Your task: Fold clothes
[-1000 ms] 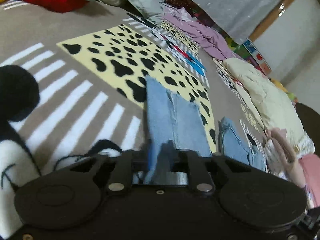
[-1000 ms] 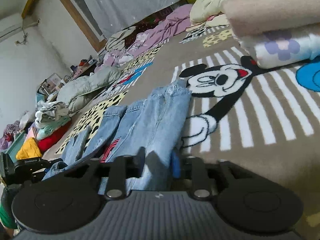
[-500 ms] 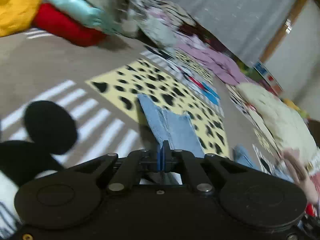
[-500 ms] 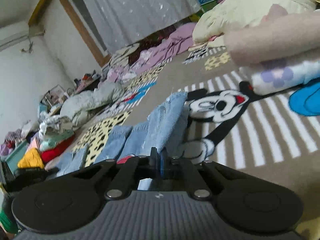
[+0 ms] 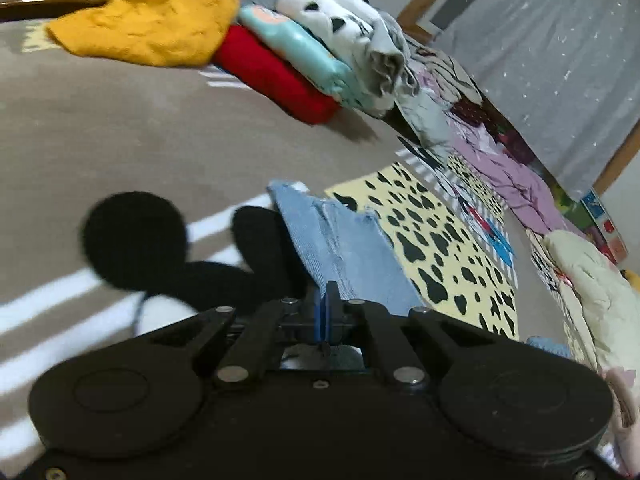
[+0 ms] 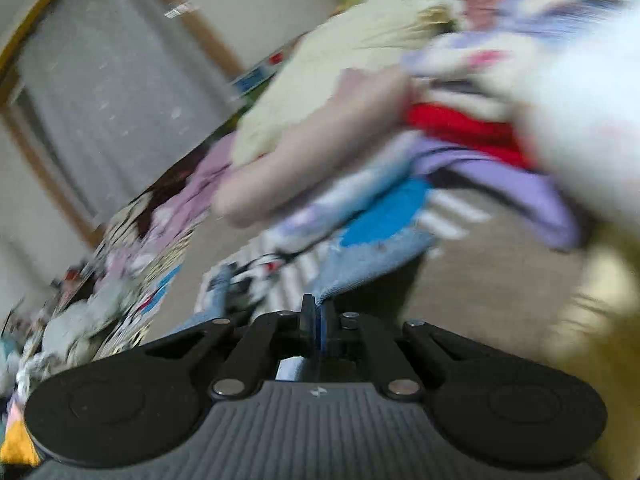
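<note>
Left gripper (image 5: 325, 300) fingers pinching light blue denim jeans (image 5: 340, 240); right gripper (image 6: 318, 316) fingers pinching same jeans (image 6: 360, 264), above brown cartoon-print carpet (image 5: 100, 120).

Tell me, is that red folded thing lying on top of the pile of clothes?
No. The red garment lies at the bottom of the stack, with a pale turquoise piece and a white spotted one on top.

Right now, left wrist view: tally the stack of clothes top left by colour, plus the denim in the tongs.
Mustard-yellow knit: 1
Red folded garment: 1
Light teal folded garment: 1
White garment with black patches: 1
Grey crumpled garment: 1
Light-blue denim jeans, held in the left tongs: 1
Total: 6
</note>
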